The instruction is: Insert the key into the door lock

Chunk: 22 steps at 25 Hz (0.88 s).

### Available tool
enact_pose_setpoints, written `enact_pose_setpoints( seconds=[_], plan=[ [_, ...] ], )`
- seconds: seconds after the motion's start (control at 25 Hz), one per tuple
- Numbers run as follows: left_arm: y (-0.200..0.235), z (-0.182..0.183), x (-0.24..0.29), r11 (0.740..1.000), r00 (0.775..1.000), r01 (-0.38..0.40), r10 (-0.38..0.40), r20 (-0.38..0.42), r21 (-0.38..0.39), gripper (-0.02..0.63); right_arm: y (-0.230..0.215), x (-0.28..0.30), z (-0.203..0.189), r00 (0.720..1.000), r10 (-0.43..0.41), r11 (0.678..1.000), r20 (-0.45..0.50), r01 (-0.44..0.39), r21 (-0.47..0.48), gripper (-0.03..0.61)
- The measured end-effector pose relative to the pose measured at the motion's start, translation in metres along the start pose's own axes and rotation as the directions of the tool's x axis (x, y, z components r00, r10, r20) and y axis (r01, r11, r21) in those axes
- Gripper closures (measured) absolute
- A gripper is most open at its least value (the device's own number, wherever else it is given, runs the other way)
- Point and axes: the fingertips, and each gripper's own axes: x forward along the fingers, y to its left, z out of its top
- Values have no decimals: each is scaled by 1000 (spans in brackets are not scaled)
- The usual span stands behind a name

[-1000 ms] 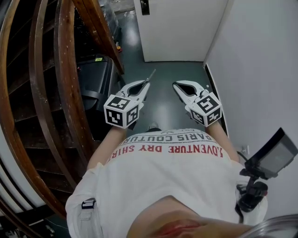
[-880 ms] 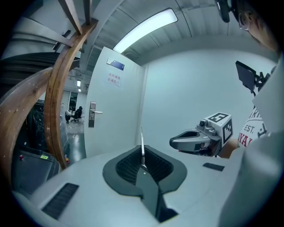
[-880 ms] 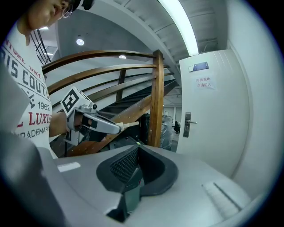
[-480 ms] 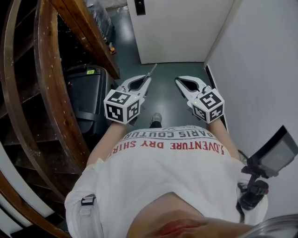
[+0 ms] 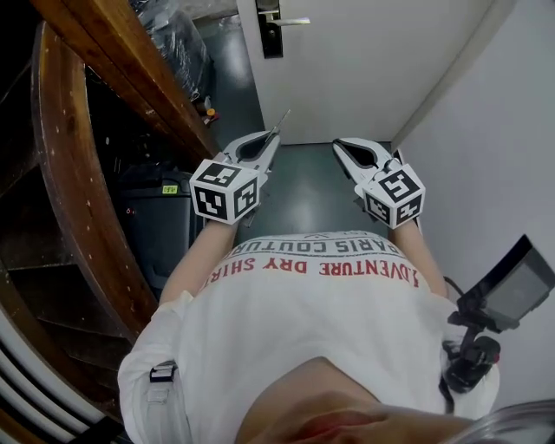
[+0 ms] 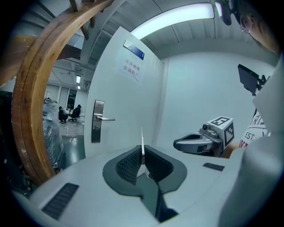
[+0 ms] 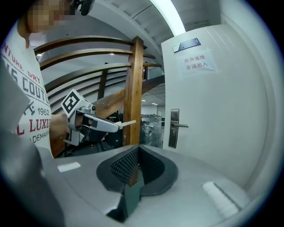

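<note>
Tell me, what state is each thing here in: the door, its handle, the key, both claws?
left claw, shut on the key.
right claw, shut, empty.
key, sticking forward past the claw tips, not in the lock.
door, looks closed, though its frame edge is unclear.
door handle, level, not pressed.
</note>
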Motion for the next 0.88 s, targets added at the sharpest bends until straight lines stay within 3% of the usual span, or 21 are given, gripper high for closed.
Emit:
enact_pose_setpoints(
  seconds=[0.2, 0.52, 0.88],
  plan=[
    [19, 24, 12, 1000, 1000, 21, -21, 17, 9, 591, -15, 17, 17, 1000, -24, 1000, 9, 24, -19, 575],
    [66, 17, 80, 999, 1000, 1, -1, 1, -43, 592, -81, 61, 1, 1000, -4, 999, -14, 3, -34, 575],
    [115, 25, 150, 991, 998, -70, 70, -8, -115, 591, -171, 122, 6, 998, 60, 997, -20, -61, -45, 575]
  ],
)
